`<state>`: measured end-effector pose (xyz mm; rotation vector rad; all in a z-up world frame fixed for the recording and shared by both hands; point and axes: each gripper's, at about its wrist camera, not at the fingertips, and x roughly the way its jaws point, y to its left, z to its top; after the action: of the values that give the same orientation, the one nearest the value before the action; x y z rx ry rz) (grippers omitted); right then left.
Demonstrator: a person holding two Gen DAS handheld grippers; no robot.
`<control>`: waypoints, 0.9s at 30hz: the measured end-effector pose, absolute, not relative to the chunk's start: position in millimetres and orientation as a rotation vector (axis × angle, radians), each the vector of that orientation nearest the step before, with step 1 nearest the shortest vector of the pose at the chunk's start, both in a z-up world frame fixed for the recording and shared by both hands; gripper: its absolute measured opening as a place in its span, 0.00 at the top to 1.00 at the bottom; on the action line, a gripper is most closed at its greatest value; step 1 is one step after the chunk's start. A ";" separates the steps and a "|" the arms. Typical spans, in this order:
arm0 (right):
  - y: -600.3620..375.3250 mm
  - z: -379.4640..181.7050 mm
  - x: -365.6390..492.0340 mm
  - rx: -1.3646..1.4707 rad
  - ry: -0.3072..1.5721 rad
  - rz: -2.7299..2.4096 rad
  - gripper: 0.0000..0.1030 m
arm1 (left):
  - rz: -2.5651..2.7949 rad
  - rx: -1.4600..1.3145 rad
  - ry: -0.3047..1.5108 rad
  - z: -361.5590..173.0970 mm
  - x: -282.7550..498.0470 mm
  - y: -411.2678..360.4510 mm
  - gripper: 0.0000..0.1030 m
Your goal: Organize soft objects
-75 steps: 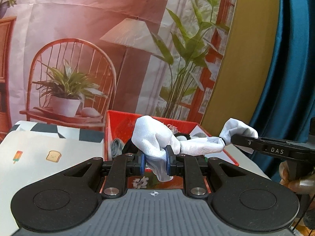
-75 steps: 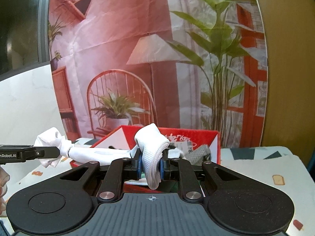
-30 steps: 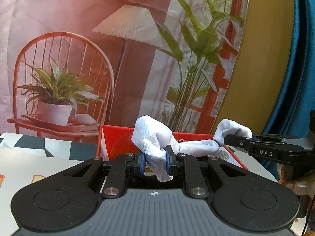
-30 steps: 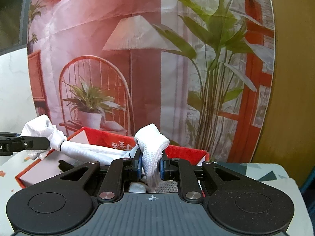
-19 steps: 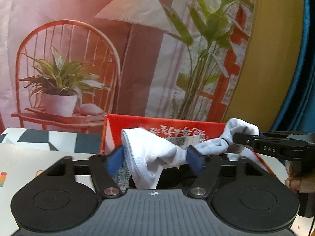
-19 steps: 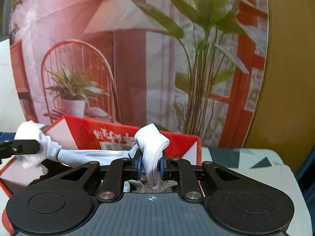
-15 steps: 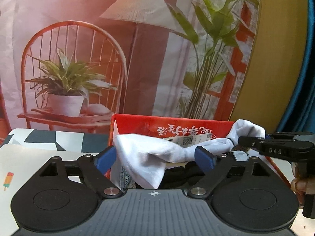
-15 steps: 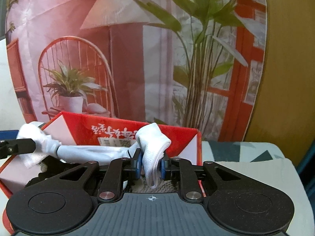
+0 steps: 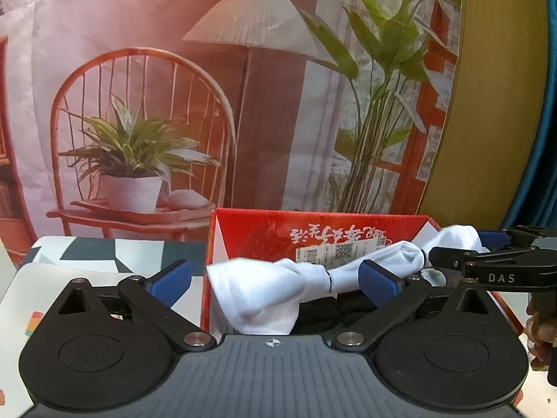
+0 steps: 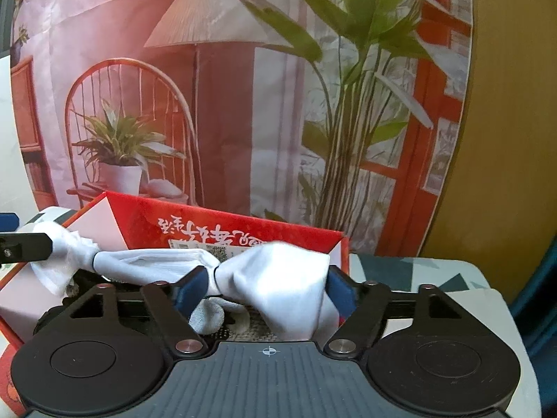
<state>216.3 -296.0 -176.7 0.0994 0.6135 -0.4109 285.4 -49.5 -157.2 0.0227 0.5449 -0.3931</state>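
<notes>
A long white sock (image 9: 257,292) hangs stretched over an open red box (image 9: 313,230). In the left wrist view my left gripper (image 9: 275,280) has its jaws opening wide, and the sock's bunched end sags between the blue pads (image 9: 170,280), clear of both. My right gripper (image 9: 463,244) shows at the right around the sock's other end. In the right wrist view the right gripper (image 10: 264,291) has its jaws opening, with the sock's (image 10: 278,278) wide end loose between the pads. The left gripper's finger (image 10: 21,244) shows at the far left, above the box (image 10: 146,219).
Dark and grey-white soft items (image 10: 209,317) lie inside the box. A printed backdrop (image 9: 174,104) of chair, lamp and plants stands right behind it. A patterned tablecloth (image 9: 87,254) lies to the left, a blue curtain (image 9: 543,139) hangs at the right. A person's hand (image 9: 538,327) holds the right gripper.
Both grippers were shut on the sock's ends and have spread their jaws, the left first. The sock has loosened and sagged toward the box, which now looks nearer.
</notes>
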 end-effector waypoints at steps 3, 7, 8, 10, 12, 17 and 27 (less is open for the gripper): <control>-294.7 -173.6 213.1 0.101 0.608 -0.408 0.14 | -0.387 0.032 0.544 -153.3 282.5 -49.8 0.00; -289.9 -168.0 207.8 0.106 0.599 -0.403 0.04 | -0.376 0.046 0.544 -148.4 275.2 -50.3 0.00; -288.6 -166.3 206.2 0.107 0.597 -0.400 0.01 | -0.376 0.049 0.545 -147.0 273.3 -50.5 0.00; -284.8 -162.5 201.9 0.109 0.591 -0.396 0.01 | -0.376 0.052 0.544 -143.7 268.0 -50.1 0.00; -281.2 -158.7 197.8 0.114 0.590 -0.393 0.01 | -0.369 0.050 0.543 -140.3 262.5 -49.5 0.00; -273.4 -148.9 182.7 0.148 0.578 -0.383 0.00 | -0.371 0.005 0.553 -130.6 248.0 -43.9 0.00; -255.4 -124.8 150.5 0.169 0.535 -0.363 0.00 | -0.298 0.066 0.494 -109.9 211.3 -44.8 0.00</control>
<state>150.5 -255.4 -124.8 0.1688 0.5351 -0.3626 211.3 -44.8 -109.9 0.0665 0.4937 -0.2980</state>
